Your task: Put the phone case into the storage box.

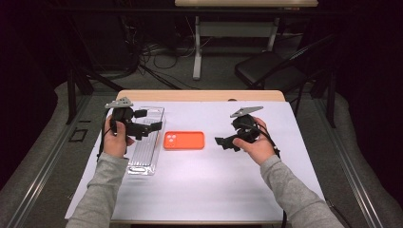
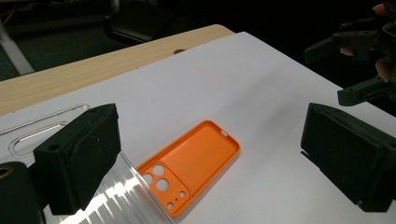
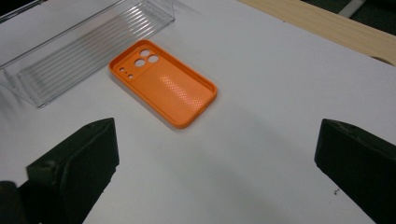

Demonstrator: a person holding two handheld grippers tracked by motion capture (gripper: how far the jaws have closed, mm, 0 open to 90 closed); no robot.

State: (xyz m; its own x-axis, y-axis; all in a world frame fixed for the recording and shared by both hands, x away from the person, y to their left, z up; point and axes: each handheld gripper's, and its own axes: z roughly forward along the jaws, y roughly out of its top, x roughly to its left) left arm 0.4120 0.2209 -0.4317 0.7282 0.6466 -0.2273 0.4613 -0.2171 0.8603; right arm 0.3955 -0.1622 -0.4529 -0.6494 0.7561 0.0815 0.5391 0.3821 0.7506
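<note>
While the orange phone case [image 1: 184, 140] lies flat in the middle of the frame, a clear tray [image 1: 146, 154] sits just left of it. Both claws, left [image 1: 151, 120] and right [image 1: 221, 142], hang wide open, holding nothing.

The clear tray [image 2: 116, 196] is half lost behind the left gripper [image 2: 210, 154]'s near jaw in the left gripper view, and its end runs off the bottom edge. In the right gripper view the tray [image 3: 88, 46] is clipped at top and left. The right gripper [image 2: 359, 65] pokes in, cut by the frame's edge.
</note>
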